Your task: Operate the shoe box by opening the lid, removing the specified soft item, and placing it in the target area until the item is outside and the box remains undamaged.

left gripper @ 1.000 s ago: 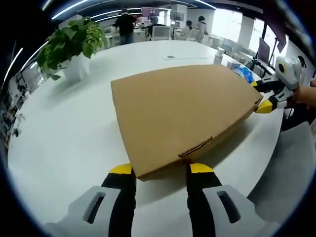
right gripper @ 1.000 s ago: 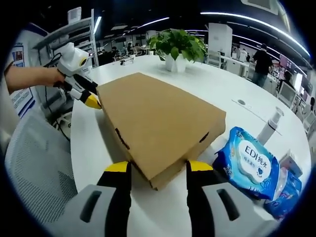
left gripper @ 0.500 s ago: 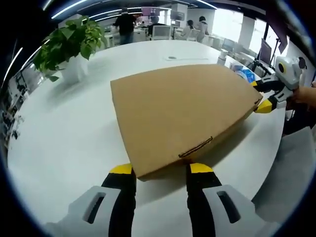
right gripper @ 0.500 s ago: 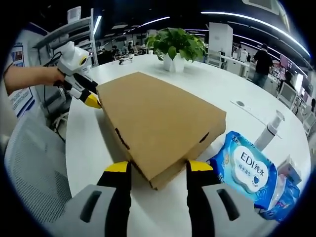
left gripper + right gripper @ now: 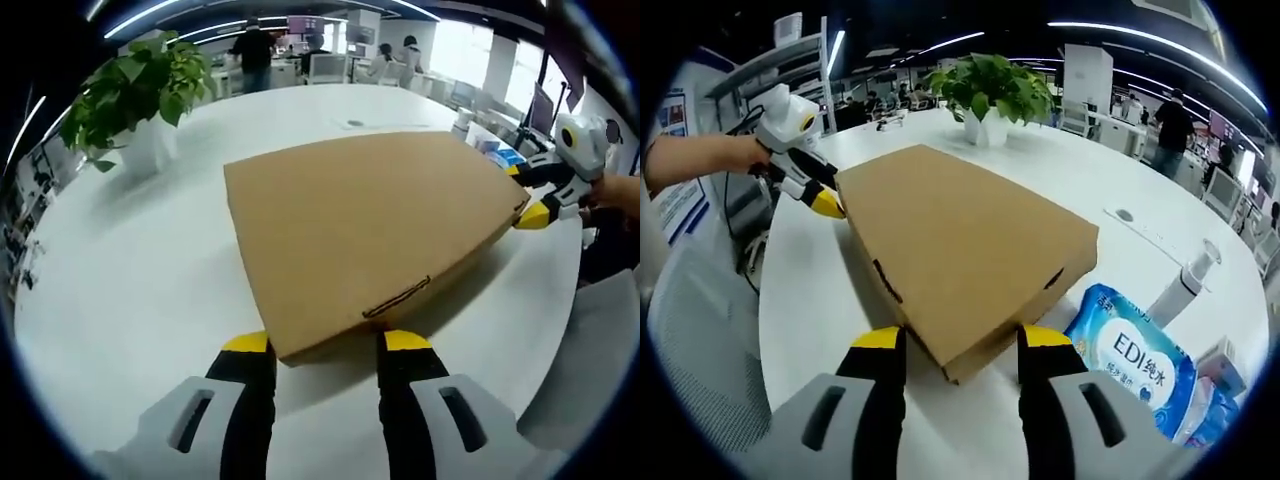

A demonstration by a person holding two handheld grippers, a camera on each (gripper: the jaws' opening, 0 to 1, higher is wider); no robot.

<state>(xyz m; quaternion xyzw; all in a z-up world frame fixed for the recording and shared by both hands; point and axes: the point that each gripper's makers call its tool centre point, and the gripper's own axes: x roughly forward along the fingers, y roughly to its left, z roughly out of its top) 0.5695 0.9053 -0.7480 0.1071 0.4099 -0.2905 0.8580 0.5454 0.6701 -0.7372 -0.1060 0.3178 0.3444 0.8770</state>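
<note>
We see the shoe box [image 5: 365, 235] in the centre of the left gripper view, a flat brown cardboard box with its lid down, lying on the white table [image 5: 130, 290]. The left gripper [image 5: 325, 345] rises from the bottom centre of that frame; its two yellow-tipped jaws stand apart, one on either side of the box's near corner. The tips sit just beside the cardboard, and we cannot tell whether they press on it. At the right edge of the same frame the right gripper [image 5: 535, 195] reaches the far corner of the box, one tip above the lid edge and one below, with a hand behind it.

In the right gripper view the box fills the centre. The right gripper's jaws come up from the bottom centre, apart, flanking the near corner of the box, tips just beside its side walls. In the upper left of that frame the left gripper meets the opposite corner, held by a person's hand [image 5: 735, 155].

A blue pack of wet wipes [image 5: 1135, 360] lies at the lower right, just beside the box. A potted plant [image 5: 985, 95] stands at the upper centre, well apart from the box
</note>
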